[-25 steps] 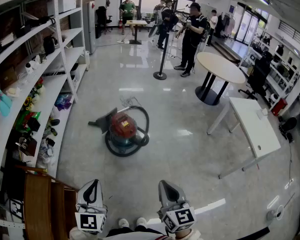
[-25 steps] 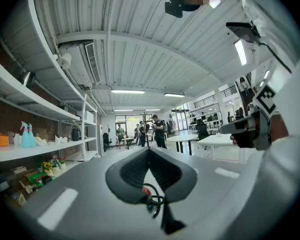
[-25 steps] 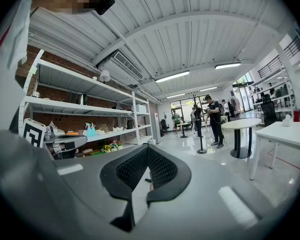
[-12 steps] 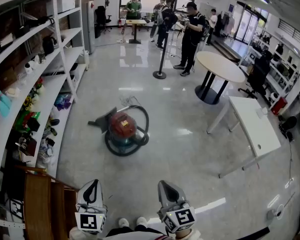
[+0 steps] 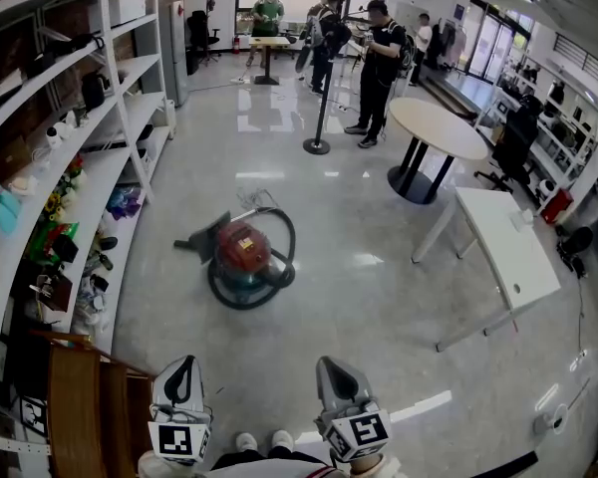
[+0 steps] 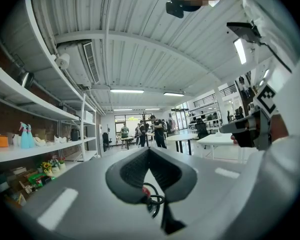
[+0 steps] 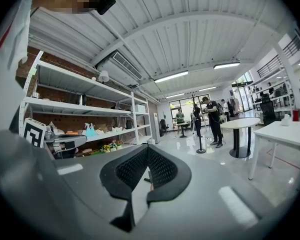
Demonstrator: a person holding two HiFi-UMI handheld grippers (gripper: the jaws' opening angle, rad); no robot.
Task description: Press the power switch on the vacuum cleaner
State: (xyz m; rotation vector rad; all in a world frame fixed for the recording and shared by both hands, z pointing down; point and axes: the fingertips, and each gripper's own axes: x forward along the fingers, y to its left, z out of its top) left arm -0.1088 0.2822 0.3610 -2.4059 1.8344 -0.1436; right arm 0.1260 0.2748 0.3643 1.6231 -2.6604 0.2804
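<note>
The vacuum cleaner (image 5: 243,257), with a red top, a teal base and a black hose looped round it, stands on the glossy floor a few steps ahead. My left gripper (image 5: 186,363) and right gripper (image 5: 327,364) are held low at the bottom of the head view, far short of it, both shut with nothing between the jaws. In the left gripper view the left gripper (image 6: 149,150) points toward the vacuum cleaner (image 6: 149,198), which shows below the joined tips. The right gripper (image 7: 147,146) shows only a sliver of red past its jaws. The switch is too small to make out.
Long white shelves (image 5: 80,167) full of small items run along the left, with a wooden piece (image 5: 75,406) by my left side. A white rectangular table (image 5: 503,242), a round table (image 5: 439,132) and a post (image 5: 317,147) stand to the right. Several people (image 5: 379,58) stand farther back.
Both grippers and the vacuum cleaner stay as they were. The head view has shifted very slightly, and a person in green at the far table has stepped to the right.
</note>
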